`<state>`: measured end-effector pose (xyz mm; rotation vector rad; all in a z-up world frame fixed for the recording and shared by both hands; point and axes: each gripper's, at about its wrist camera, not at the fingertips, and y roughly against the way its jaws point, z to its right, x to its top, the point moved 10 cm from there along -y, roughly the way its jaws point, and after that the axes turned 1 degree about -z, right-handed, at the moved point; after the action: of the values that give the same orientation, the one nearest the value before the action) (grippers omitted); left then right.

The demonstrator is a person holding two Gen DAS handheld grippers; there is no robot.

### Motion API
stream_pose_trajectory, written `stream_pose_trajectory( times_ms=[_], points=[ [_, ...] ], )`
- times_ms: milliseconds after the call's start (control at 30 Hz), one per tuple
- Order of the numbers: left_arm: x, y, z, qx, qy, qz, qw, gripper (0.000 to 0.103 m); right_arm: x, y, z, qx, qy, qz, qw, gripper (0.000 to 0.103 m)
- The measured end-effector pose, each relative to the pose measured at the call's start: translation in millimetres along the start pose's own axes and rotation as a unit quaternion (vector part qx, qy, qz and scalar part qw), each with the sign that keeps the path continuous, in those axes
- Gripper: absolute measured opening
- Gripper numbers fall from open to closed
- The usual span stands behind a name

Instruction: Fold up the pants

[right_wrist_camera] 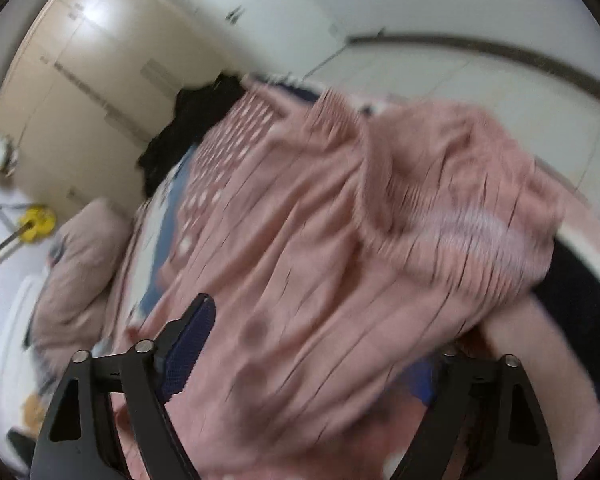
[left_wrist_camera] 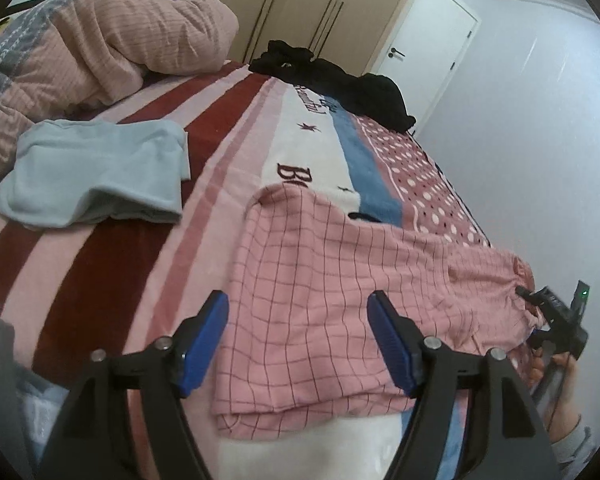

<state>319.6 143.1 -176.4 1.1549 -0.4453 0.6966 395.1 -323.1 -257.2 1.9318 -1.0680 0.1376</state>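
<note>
Pants: the pink cotton pants with a thin dark-red grid (left_wrist_camera: 332,280) lie across the striped plush bed blanket (left_wrist_camera: 100,264), partly folded, with a doubled edge nearest the left fingers.
Left gripper: the left gripper (left_wrist_camera: 298,344) hovers just above the near folded edge, its blue-padded fingers (left_wrist_camera: 204,344) spread wide with the checked cloth showing between them; they hold nothing.
Right gripper: seen from the left wrist, the right gripper (left_wrist_camera: 540,308) sits at the gathered waistband end, well off to the right of the left fingers, with cloth bunched at its tip. In its own blurred view the pants (right_wrist_camera: 360,260) drape between and over its fingers (right_wrist_camera: 188,356); one blue pad shows, the other is hidden under fabric, so I cannot tell whether they pinch it.
Beyond the fingers: a folded pale-blue garment (left_wrist_camera: 96,176) lies to the left, a heap of black clothing (left_wrist_camera: 340,80) sits at the far edge, and a pink quilted duvet (left_wrist_camera: 112,40) is piled at far left.
Room: beige wardrobe doors (left_wrist_camera: 300,0) and a white door (left_wrist_camera: 424,36) stand behind the bed.
</note>
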Motion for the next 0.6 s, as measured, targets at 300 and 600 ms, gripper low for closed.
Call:
stream_pose_trajectory(
  times_ms=[300, 600],
  points=[
    [8.2, 14.7, -19.4, 0.002, 0.024, 0.011, 0.9997, 0.068, 19.2, 21.6, -70.8, -0.006, 0.104, 0.051, 0.993, 0.007],
    [14.9, 34.4, -24.0, -0.019, 0.04, 0.023, 0.9988, 0.068, -134.7, 22.5, -300.4, 0.186, 0.368, -0.06, 0.909, 0.007]
  ],
)
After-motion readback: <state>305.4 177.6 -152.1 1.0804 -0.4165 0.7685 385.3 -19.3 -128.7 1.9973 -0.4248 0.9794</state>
